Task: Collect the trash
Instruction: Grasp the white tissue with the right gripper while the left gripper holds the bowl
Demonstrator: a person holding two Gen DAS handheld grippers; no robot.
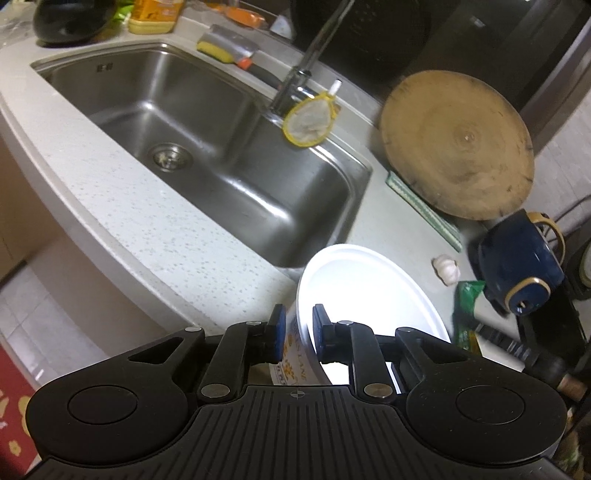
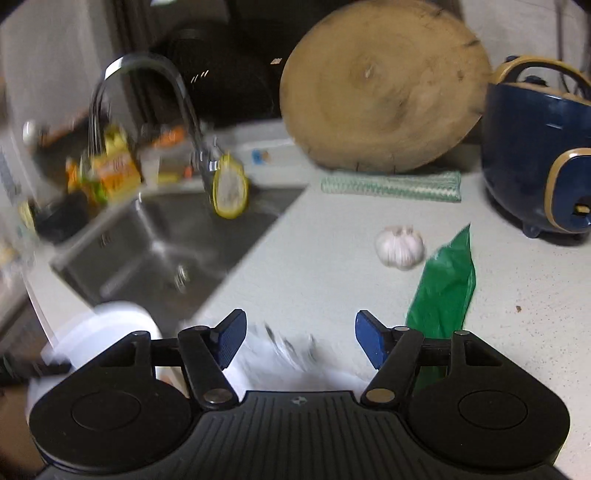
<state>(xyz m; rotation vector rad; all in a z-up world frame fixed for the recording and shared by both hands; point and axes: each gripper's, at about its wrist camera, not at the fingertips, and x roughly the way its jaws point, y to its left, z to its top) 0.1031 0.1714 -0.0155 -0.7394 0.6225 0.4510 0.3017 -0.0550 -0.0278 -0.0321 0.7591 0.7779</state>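
The white tub [image 1: 369, 295] stands on the bench [image 1: 155, 236], near the front edge and just right of the sink [image 1: 207, 147]. It is empty inside, and its side has yellow print. The left claw [image 1: 299, 334] is clenched on the tub's near rim, with one blue pad outside the wall and one inside.

In the right wrist view the tub [image 2: 107, 325] shows at the near left, blurred. The right claw [image 2: 301, 339] is released, its blue pads wide apart. A white crumpled thing [image 2: 291, 358] lies under and between the pads, but it is too blurred to tell what it is or whether the pads touch it.

A green wrapper [image 2: 443, 291] lies flat on the bench just right of the right claw. In the left view it [image 1: 469, 302] is just right of the tub. A garlic bulb [image 2: 399, 246] sits just beyond the wrapper, a little to the left.

Farther back, a round wood board [image 2: 384, 85] leans up against the wall. A rolled green cloth [image 2: 391, 186] lies at its foot. A blue pot [image 2: 535, 147] with tan trim stands at the far right.

A tap [image 1: 295, 88] rises behind the sink, and a small yellow net [image 1: 308, 120] hangs from it. A yellow sponge [image 1: 212, 50] lies on the far rim of the sink. A yellow bottle [image 1: 155, 16] and a black bowl [image 1: 70, 20] stand at the far left.
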